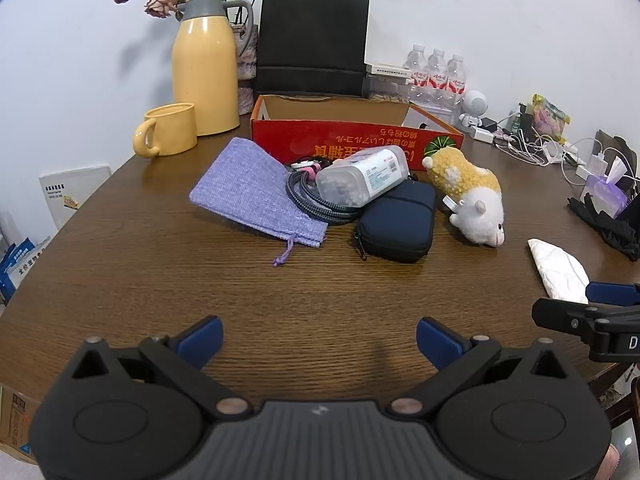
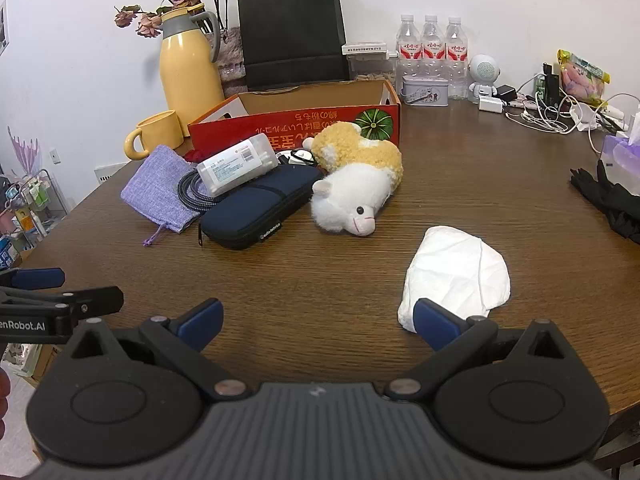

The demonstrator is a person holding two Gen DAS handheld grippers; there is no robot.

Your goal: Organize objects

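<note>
A red open cardboard box (image 1: 360, 140) (image 2: 296, 126) stands mid-table. In front of it lie a purple cloth pouch (image 1: 256, 192) (image 2: 160, 184), a coiled braided cable (image 1: 316, 200) (image 2: 192, 192), a clear plastic box of cotton swabs (image 1: 364, 174) (image 2: 240, 164), a navy zip case (image 1: 400, 220) (image 2: 256, 208) and a yellow-white plush alpaca (image 1: 468, 192) (image 2: 356, 176). A white crumpled tissue pack (image 2: 456, 272) (image 1: 560, 268) lies nearer. My left gripper (image 1: 319, 340) is open and empty, near the front edge. My right gripper (image 2: 318, 322) is open and empty, its right finger beside the white pack.
A yellow thermos (image 1: 206, 64), yellow mug (image 1: 168, 130), black paper bag (image 1: 312, 44), water bottles (image 2: 432, 52), a tin (image 2: 424, 90), chargers with cables (image 2: 552, 112), a tissue box (image 2: 624, 160) and a black umbrella (image 2: 612, 200) ring the round wooden table (image 1: 160, 280).
</note>
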